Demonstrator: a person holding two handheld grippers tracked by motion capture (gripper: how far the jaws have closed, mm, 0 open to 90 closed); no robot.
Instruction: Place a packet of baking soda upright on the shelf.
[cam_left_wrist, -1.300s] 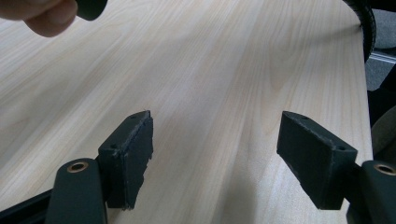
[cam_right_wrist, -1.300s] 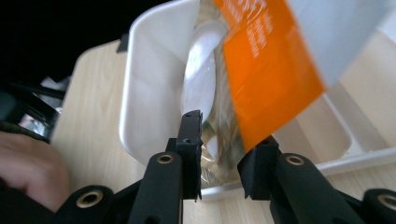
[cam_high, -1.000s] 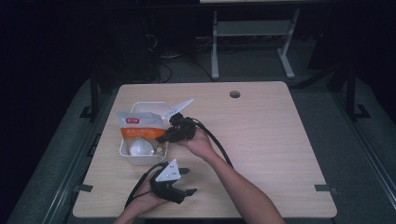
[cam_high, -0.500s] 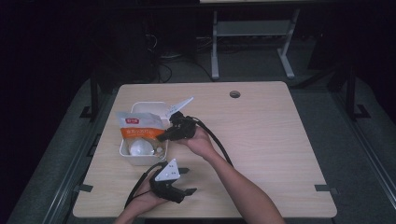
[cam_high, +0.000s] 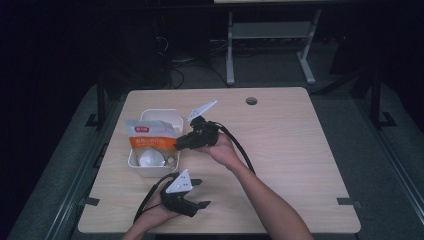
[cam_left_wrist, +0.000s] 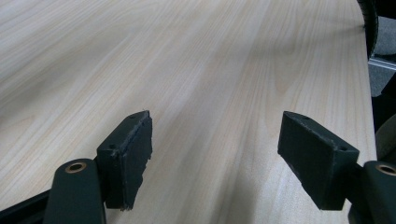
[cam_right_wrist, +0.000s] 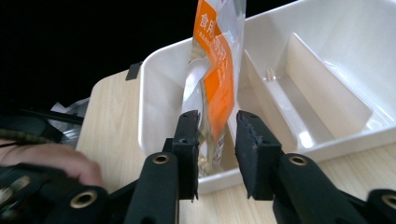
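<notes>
Dark room, pale wood table (cam_high: 290, 145). Little change vs 1 s ago: right gripper (cam_right_wrist: 215, 140) still at tray (cam_high: 159, 116) edge, jaws around orange packet (cam_right_wrist: 217, 74) w/ small gap, not clamped. Packet stands in tray. Left gripper (cam_left_wrist: 215, 158) idle, jaws wide apart over bare table. Prob. grab or release underway.

Two black jaws of the tongs (cam_left_wrist: 212, 163) stand wide apart, nothing between them, low over a pale wood-grain worktop (cam_left_wrist: 187, 70) stretching ahead.

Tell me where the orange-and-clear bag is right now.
In the high view the orange-and-clear bag lies in the white divided tray at the table's left, its right edge between the right hand-held gripper jaws.
</notes>
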